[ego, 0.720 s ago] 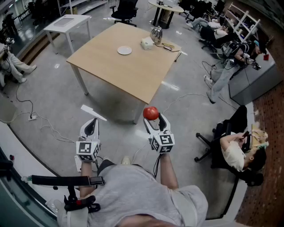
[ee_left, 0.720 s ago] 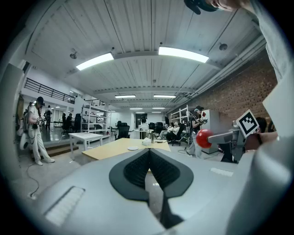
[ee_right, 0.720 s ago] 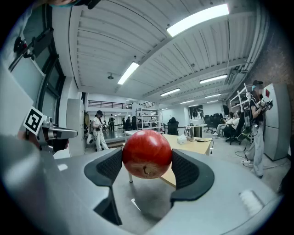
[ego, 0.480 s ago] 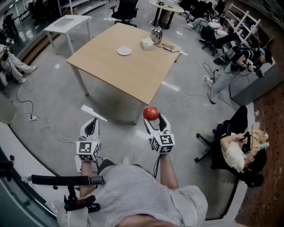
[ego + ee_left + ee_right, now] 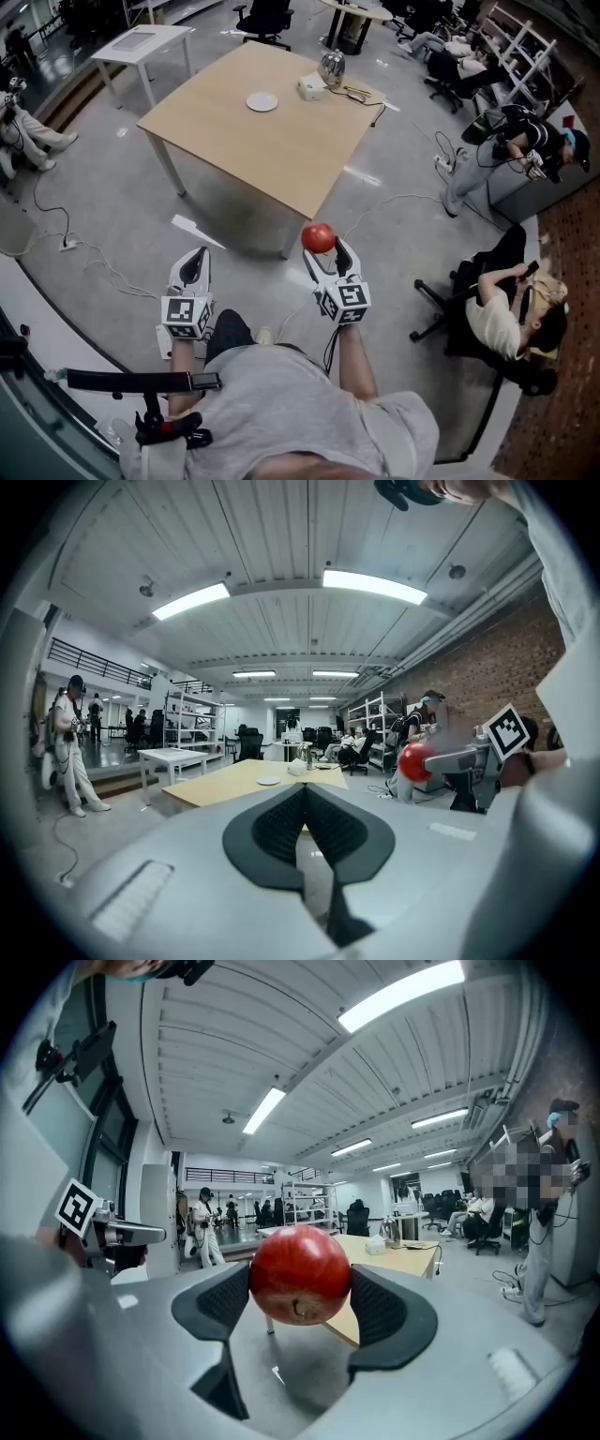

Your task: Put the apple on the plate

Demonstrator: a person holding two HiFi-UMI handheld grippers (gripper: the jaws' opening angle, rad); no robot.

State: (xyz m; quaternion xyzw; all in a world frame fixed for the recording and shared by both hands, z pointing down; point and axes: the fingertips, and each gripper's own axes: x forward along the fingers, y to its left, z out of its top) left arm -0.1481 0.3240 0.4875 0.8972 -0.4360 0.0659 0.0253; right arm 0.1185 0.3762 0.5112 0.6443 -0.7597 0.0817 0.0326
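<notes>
A red apple (image 5: 318,237) sits between the pads of my right gripper (image 5: 321,251), which is shut on it and held over the floor, short of the table's near corner. In the right gripper view the apple (image 5: 300,1275) fills the gap between the two black pads (image 5: 225,1299). A small white plate (image 5: 262,101) lies on the far part of the wooden table (image 5: 281,150), also small in the left gripper view (image 5: 269,781). My left gripper (image 5: 192,269) is shut with nothing in it, level with the right one; its pads (image 5: 281,822) meet.
On the table's far edge stand a white box (image 5: 311,89), a metal kettle (image 5: 330,70) and a cable (image 5: 366,98). A person sits on a chair (image 5: 502,323) at the right. Another white table (image 5: 141,42) stands at the far left. Cables trail across the floor.
The view has shifted slightly, and the table sits a little higher in frame. Both grippers keep their places and the apple stays gripped.
</notes>
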